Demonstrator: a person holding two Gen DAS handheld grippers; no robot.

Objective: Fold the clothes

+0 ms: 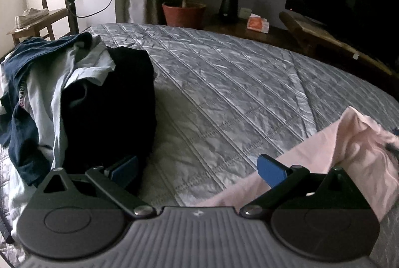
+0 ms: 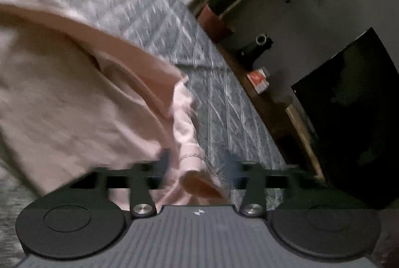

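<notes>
Pink garment (image 2: 82, 93) hangs between our right gripper's (image 2: 198, 163) parted jaws, unclamped; our left gripper (image 1: 198, 169) gapes empty. At ten o'clock, the fold may slump.

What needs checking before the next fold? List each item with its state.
1. Left gripper free to take a hold: ok, jaws wide apart, nothing between them.
2. Right gripper state: jaws parted, pink garment cloth between them; whether the pads press it: cannot tell, blurred.
3. Pink garment lying flat: not ok, its edge is bunched and rumpled.
4. Bare quilted bedspread to fold on: ok, open area ahead of the left gripper.
5. Pile of unfolded clothes apart from the pink garment: ok, bedspread shows between them.
</notes>
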